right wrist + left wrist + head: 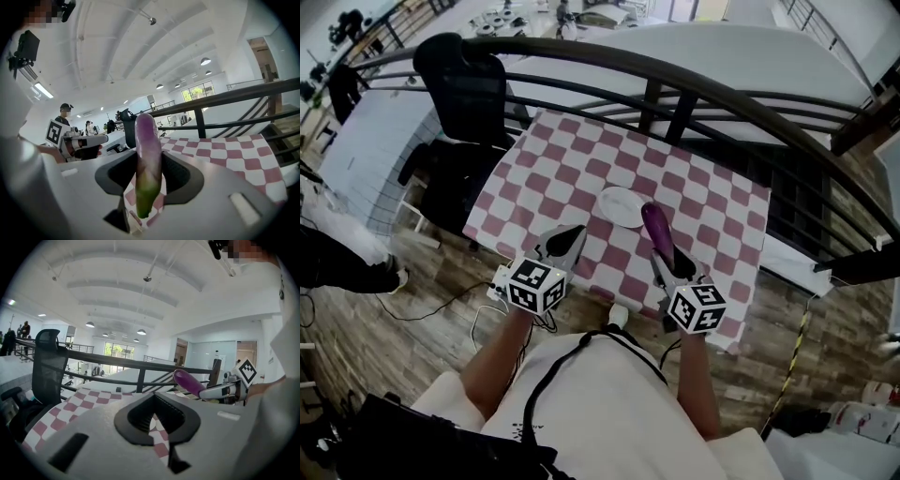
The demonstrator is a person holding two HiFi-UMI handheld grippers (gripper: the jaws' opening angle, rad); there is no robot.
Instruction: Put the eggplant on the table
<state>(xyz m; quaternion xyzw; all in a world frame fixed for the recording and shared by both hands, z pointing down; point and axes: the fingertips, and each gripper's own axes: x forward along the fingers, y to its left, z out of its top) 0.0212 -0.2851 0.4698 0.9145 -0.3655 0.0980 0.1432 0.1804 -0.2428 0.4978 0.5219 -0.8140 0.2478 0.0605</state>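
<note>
Over the near half of the checkered tabletop (712, 202), both grippers are held out side by side, with a white plate (622, 206) lying on the cloth just beyond and between them. The left gripper (565, 239) is released: its jaws stand apart with only the red-and-white squares showing through the gap, so I judge it a spare hand, held level with its partner and clear of the drop zone. The right gripper (664, 251) has the job. Its jaws stand wide but are clamped on the eggplant (148, 154), gripping it low on the body so most of its length pokes forward past the pads. That seems a sensible hold, since the free end can be brought down to the cloth first. The eggplant is in the air, over the cloth and just right of the plate, not set down yet. It is slim and long with glossy purple skin and a rounded tip aimed out over the tabletop. It fades to pale green at the stem end, which hangs nearest the person.
</note>
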